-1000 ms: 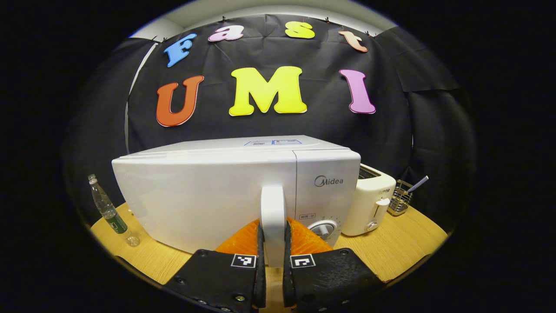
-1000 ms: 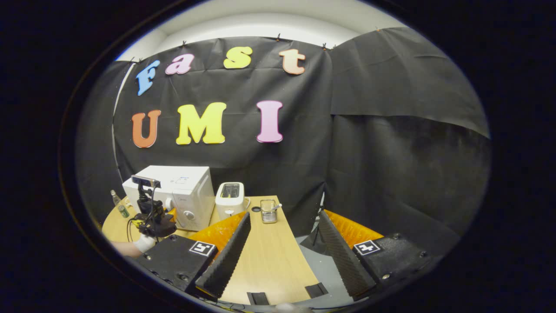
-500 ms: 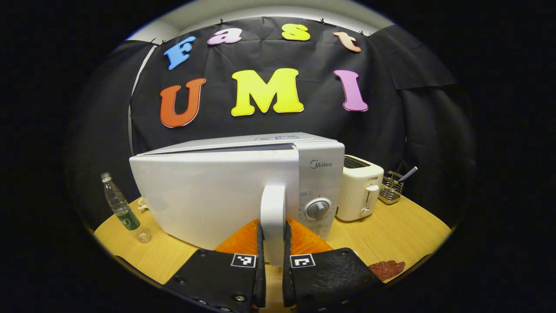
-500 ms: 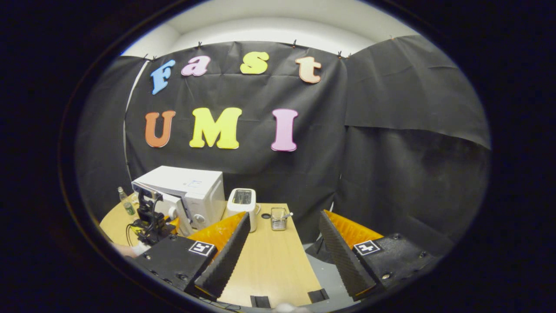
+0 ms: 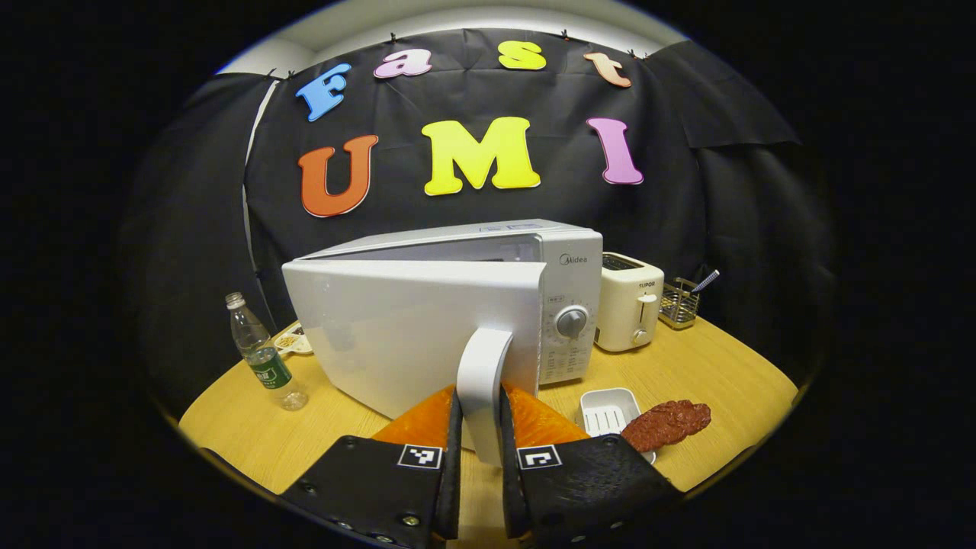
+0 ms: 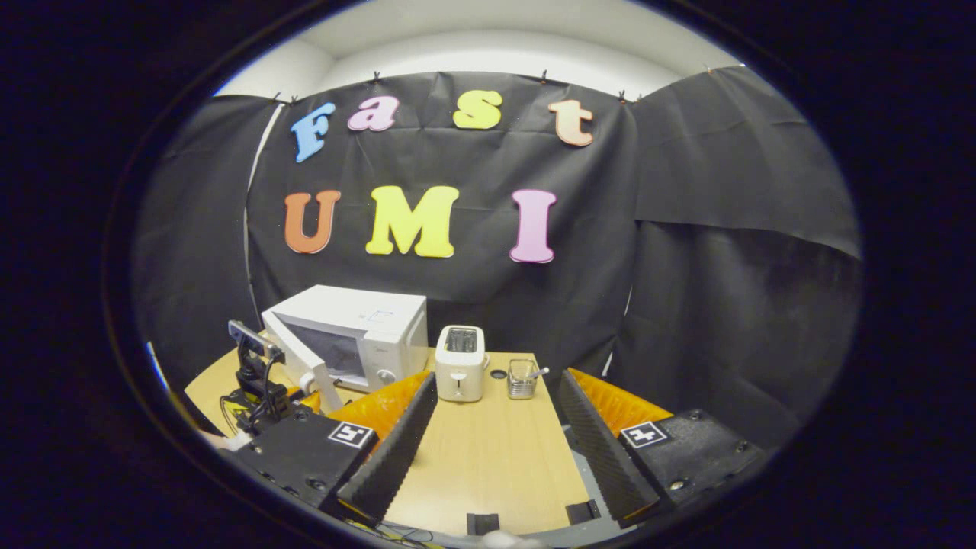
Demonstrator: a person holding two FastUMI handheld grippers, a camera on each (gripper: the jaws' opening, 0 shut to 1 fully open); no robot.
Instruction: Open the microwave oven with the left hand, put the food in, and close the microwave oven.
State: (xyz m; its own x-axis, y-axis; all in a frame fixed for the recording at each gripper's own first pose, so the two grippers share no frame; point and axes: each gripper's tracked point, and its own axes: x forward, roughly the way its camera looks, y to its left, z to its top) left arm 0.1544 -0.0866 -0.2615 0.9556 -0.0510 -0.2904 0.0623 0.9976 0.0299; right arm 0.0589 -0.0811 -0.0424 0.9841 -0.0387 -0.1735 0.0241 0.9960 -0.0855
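On the left of the left gripper view a clear bottle [image 5: 259, 354] stands on the counter [image 5: 709, 366], well apart from the work.

Microwave oven [image 5: 534, 259]: a white box set toward the back of the counter, control panel and round dial [image 5: 572, 322] on its right side. The door [image 5: 412, 328] is a plain white slab hinged at its left edge and stands part-way open; a dark gap shows between its top edge and the cabinet. The right gripper view shows the cavity [image 6: 332, 354] exposed. Judged rigid and smooth, swinging freely on its hinge; the body looks heavy enough to stay put under a steady pull, though a jerk could shift it.

Door handle [image 5: 482, 374]: an upright white bar at the door's free edge, the proper place to hold. The left gripper [image 5: 479, 457] is clenched on it, one finger pressing each side. The plastic looks slick, so the grasp could slide if the pull leaves the door's arc.

Food [image 5: 666, 424]: a flat, dark red-brown piece with a rough surface, lying partly over the rim of a small white tray [image 5: 608, 410] at the counter's front, right of the oven. Judged light, soft and possibly limp; take it across its narrow width, gently.

Right gripper [image 6: 496, 450]: released, fingers spread wide, empty, above the counter, well apart from the toaster [image 6: 460, 364] and wire basket [image 6: 521, 379].
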